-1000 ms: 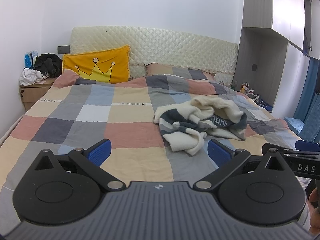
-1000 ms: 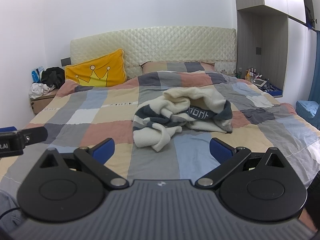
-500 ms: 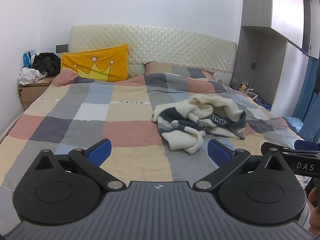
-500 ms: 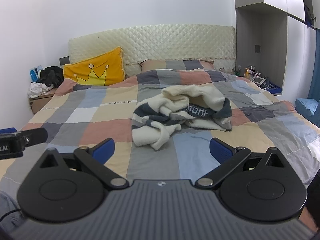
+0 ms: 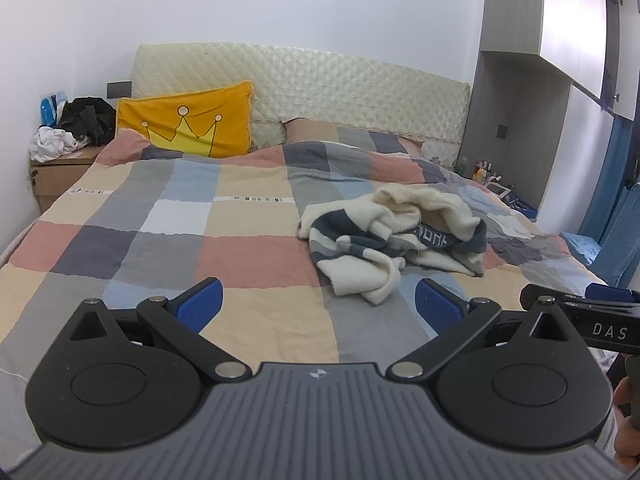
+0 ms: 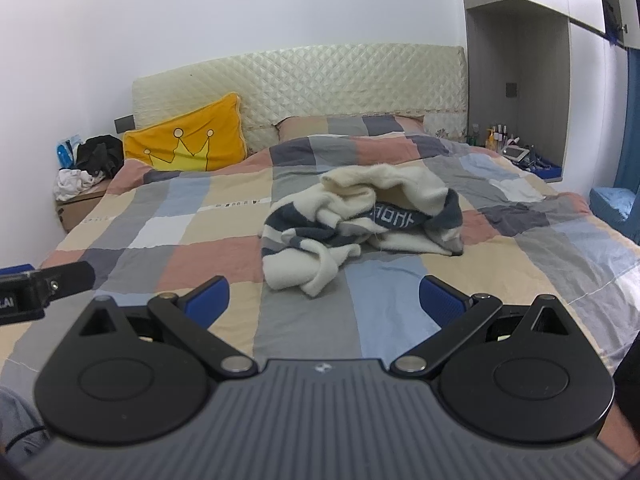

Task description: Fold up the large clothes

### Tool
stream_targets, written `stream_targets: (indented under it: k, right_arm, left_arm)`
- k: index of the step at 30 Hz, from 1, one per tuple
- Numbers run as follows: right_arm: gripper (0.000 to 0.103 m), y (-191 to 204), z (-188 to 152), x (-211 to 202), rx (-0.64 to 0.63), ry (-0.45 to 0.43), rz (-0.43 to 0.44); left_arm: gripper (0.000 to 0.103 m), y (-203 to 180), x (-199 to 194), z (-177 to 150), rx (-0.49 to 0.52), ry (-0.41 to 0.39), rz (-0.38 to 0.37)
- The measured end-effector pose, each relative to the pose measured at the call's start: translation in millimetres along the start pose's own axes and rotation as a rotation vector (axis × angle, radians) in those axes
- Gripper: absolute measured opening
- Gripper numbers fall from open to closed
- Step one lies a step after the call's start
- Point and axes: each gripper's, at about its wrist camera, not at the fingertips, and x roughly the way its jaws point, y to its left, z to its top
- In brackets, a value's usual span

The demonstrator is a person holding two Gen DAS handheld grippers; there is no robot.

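A cream sweater (image 5: 394, 236) with dark blue-grey stripes lies crumpled in a heap on the checked bedspread (image 5: 240, 248), right of the bed's middle. One cream sleeve (image 6: 304, 274) trails toward the near edge. My left gripper (image 5: 318, 306) hangs open over the foot of the bed, short of the sweater and slightly left of it, with nothing between its blue pads. My right gripper (image 6: 326, 300) is open too, lined up with the sweater (image 6: 360, 216) and a little short of the sleeve. Each gripper shows at the edge of the other's view.
A yellow crown cushion (image 5: 188, 124) leans on the quilted headboard (image 5: 320, 84). A bedside box (image 5: 60, 172) at the left carries heaped clothes. At the right are a grey wardrobe (image 5: 512, 80), a shelf with bottles (image 6: 508, 140) and blue curtains (image 5: 616, 200).
Both grippers have crept a little toward the bed and sweater, which looks slightly nearer. Both stay open and empty; the sweater has not moved.
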Motion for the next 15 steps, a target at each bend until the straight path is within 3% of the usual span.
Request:
stream_targets:
  k: [15]
  right_arm:
    - [0.103, -6.7, -7.5, 6.0, 0.029, 0.012, 0.008]
  left_arm:
    - [0.103, 1.8, 13.9, -6.4, -0.009, 0.012, -0.028]
